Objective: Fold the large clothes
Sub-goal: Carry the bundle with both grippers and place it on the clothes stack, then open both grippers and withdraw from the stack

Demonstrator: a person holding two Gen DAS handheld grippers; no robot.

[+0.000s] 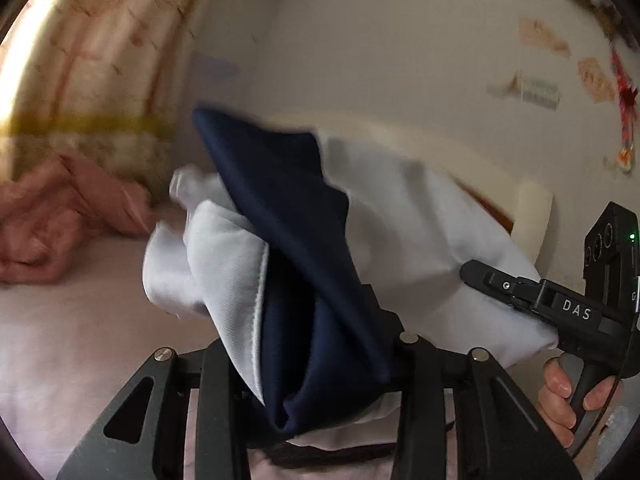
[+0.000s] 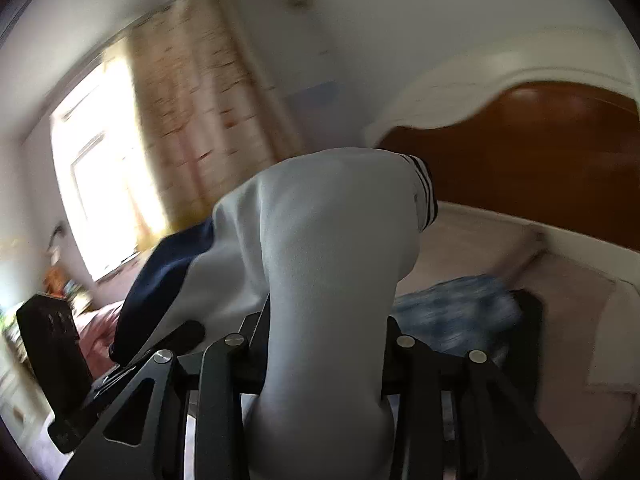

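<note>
A white and navy garment (image 1: 280, 248) hangs bunched in the air above the bed. My left gripper (image 1: 320, 360) is shut on a fold of its navy and white cloth; the fingertips are hidden by fabric. My right gripper (image 2: 324, 344) is shut on a white part of the same garment (image 2: 332, 240), which drapes over the fingers; a striped cuff (image 2: 426, 196) shows at its top right. The right gripper also shows in the left wrist view (image 1: 476, 276), pinching the white cloth at the right. The left gripper appears at the left of the right wrist view (image 2: 188, 334).
The bed has a pale pink sheet (image 1: 80, 340). A crumpled pink cloth (image 1: 60, 216) lies at its far left. A blue garment (image 2: 460, 308) lies on the bed near the brown and white headboard (image 2: 540, 152). A curtained window (image 2: 112, 184) is to the left.
</note>
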